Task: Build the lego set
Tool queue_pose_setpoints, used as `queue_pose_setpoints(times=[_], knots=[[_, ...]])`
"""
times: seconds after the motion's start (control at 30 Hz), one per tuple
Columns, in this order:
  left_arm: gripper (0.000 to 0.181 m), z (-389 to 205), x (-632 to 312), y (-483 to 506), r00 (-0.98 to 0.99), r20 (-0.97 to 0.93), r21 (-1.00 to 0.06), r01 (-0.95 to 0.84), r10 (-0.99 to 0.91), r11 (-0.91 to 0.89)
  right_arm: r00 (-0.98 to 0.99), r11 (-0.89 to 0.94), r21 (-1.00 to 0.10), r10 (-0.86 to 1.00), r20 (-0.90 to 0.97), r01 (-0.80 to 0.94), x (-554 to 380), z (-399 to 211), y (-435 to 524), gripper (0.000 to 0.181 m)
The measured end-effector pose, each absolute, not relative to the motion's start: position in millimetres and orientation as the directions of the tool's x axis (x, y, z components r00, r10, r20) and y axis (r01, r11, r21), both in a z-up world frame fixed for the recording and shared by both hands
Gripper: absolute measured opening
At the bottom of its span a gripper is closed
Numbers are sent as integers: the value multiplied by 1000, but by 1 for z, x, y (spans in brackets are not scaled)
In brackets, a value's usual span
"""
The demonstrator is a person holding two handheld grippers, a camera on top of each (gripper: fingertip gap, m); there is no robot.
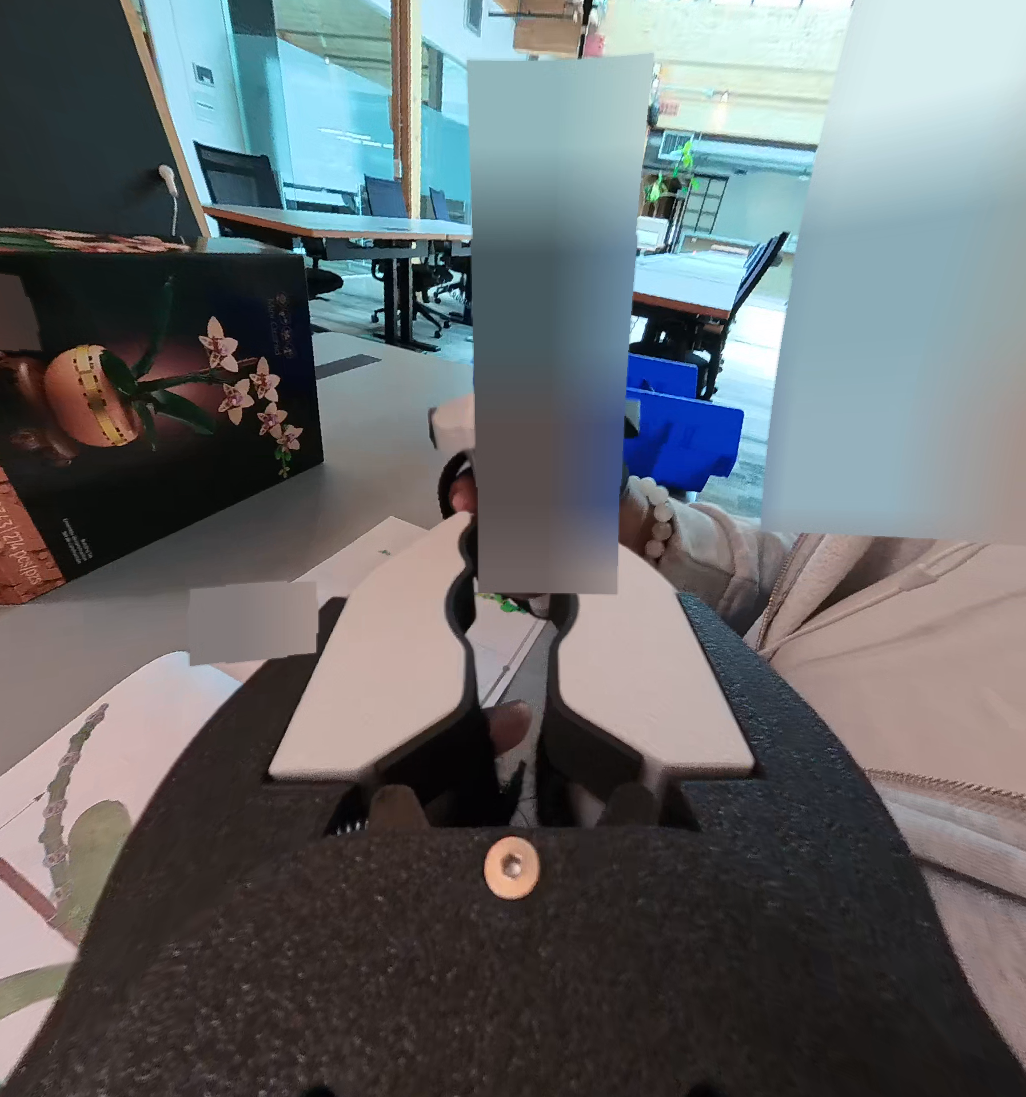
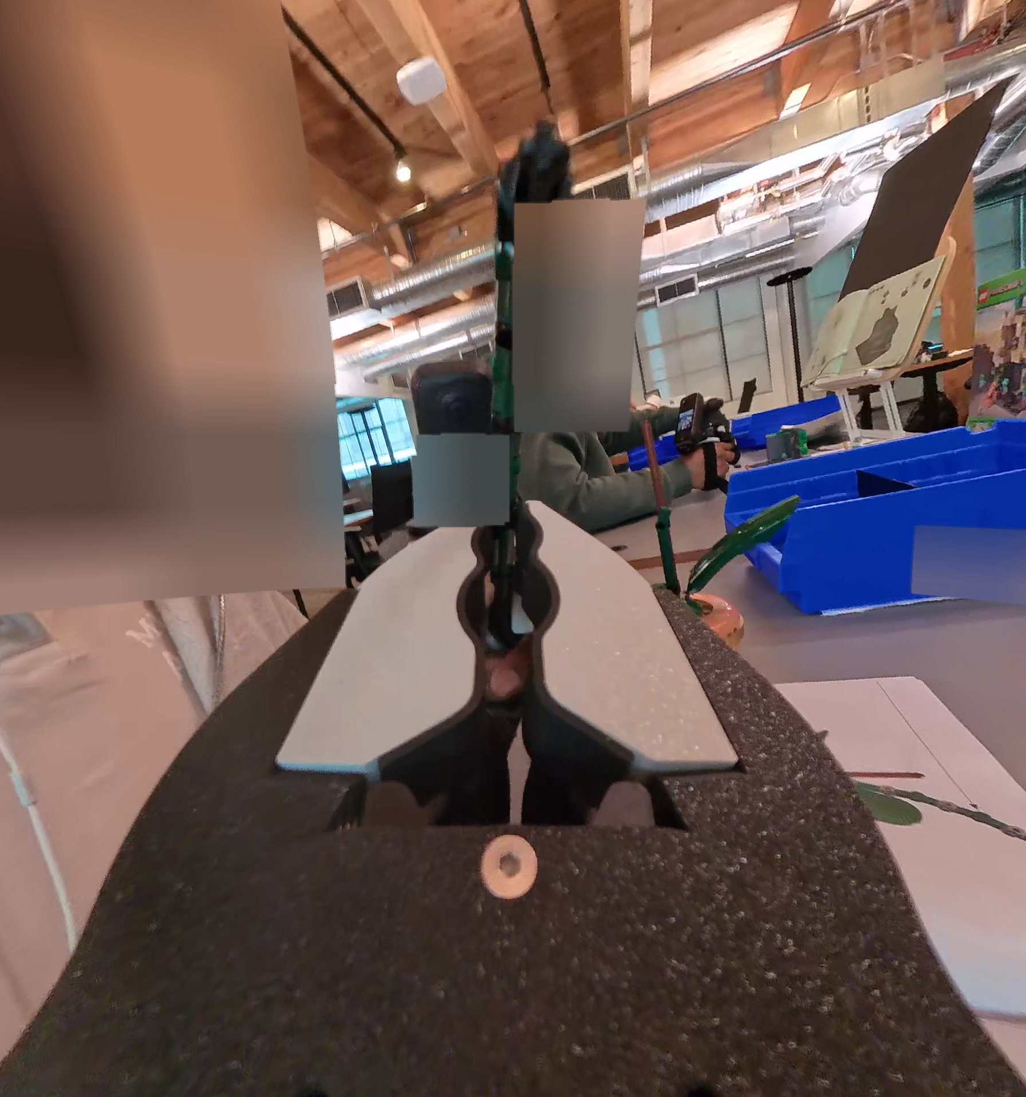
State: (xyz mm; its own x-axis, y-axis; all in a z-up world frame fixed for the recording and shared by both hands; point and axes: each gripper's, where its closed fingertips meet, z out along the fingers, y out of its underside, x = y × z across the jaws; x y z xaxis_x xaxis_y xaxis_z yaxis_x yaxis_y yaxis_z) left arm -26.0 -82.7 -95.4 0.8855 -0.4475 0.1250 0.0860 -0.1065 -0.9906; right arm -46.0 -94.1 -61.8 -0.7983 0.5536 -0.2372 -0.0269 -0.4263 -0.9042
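My right gripper points upward and is shut on a thin dark green lego stem that rises to a dark clump at its top. My left gripper faces the right gripper. Its jaws stand a little apart and a blur patch hides the tips. A small green bit shows between them. The left gripper's camera shows just left of the stem. A peach lego pot with a green leaf and a short stem stands on the table at right.
The dark set box stands at left on the grey table. The open instruction booklet lies below both grippers. Blue bins stand at right. Another person with a gripper sits across the table. Less than 4 cm separates the two grippers' tips.
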Motion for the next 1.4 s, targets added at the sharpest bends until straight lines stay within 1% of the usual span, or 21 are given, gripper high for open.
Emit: queue_pose_setpoints(times=[0.07,0.2,0.33,0.37,0.4,0.43,0.47,0.5,0.53,0.57,0.8,0.87,0.93,0.97,1.03,1.1,1.13,1.2,1.23,1.3,1.4], knots=[[21,-96,-25,-83,890,103,-993,64,-444,-101,-801,-463,-886,538,-263,-21,-47,-59,-93,6],[3,-90,-29,-84,899,97,-995,76,-426,-65,-813,-479,-878,516,-269,-14,-47,-57,-96,6],[3,-90,-32,-86,894,119,-993,100,-432,-66,-809,-460,-888,525,-266,-6,-50,-59,-97,6],[4,-90,-33,-86,895,120,-993,102,-429,-64,-808,-454,-891,525,-268,0,-50,-60,-97,6],[9,-90,-33,-86,897,122,-993,105,-426,-62,-806,-445,-895,527,-270,10,-51,-62,-98,6],[19,-90,-34,-86,897,121,-993,104,-425,-63,-805,-437,-899,528,-271,15,-52,-63,-98,7],[24,-90,-34,-87,897,119,-993,101,-426,-64,-807,-432,-902,527,-266,14,-51,-63,-99,6],[19,-90,-34,-87,896,116,-993,100,-429,-59,-809,-431,-902,527,-262,12,-51,-62,-100,6],[8,-89,-35,-88,896,114,-993,102,-430,-51,-810,-432,-902,527,-260,8,-51,-62,-100,6],[6,-88,-35,-88,897,113,-994,104,-428,-46,-811,-431,-902,526,-257,7,-52,-61,-101,6],[5,-85,-46,-97,910,128,-991,131,-393,-21,-831,-378,-925,504,-233,30,-64,-58,-111,6],[7,-80,-55,-105,927,110,-994,109,-359,-22,-836,-387,-922,506,-212,-1,-73,-44,-110,6],[23,-71,-75,-121,962,33,-999,23,-272,-37,-838,-405,-914,495,-228,10,-90,-30,-104,6],[26,-66,-93,-132,983,-21,-999,-30,-182,-45,-832,-390,-921,506,-226,13,-101,-27,-103,6],[23,-61,-140,-157,991,-126,-988,-121,53,-94,-824,-351,-936,525,-213,18,-127,-27,-104,6],[23,-71,-180,-178,954,-210,-967,-170,212,-192,-834,-371,-924,480,-273,90,-147,-32,-114,6],[26,-81,-193,-184,943,-227,-955,-167,243,-244,-838,-399,-908,445,-315,129,-156,-34,-119,6],[45,-101,-204,-184,943,-225,-938,-143,244,-314,-855,-448,-867,340,-391,218,-171,-35,-129,6],[49,-109,-207,-182,945,-226,-933,-141,234,-332,-859,-452,-849,283,-427,273,-178,-38,-134,6],[46,-117,-214,-176,944,-237,-927,-149,231,-345,-866,-419,-842,210,-453,339,-192,-46,-143,6],[34,-118,-213,-166,967,-191,-937,-129,169,-324,-887,-372,-859,162,-433,351,-209,-55,-155,6]])
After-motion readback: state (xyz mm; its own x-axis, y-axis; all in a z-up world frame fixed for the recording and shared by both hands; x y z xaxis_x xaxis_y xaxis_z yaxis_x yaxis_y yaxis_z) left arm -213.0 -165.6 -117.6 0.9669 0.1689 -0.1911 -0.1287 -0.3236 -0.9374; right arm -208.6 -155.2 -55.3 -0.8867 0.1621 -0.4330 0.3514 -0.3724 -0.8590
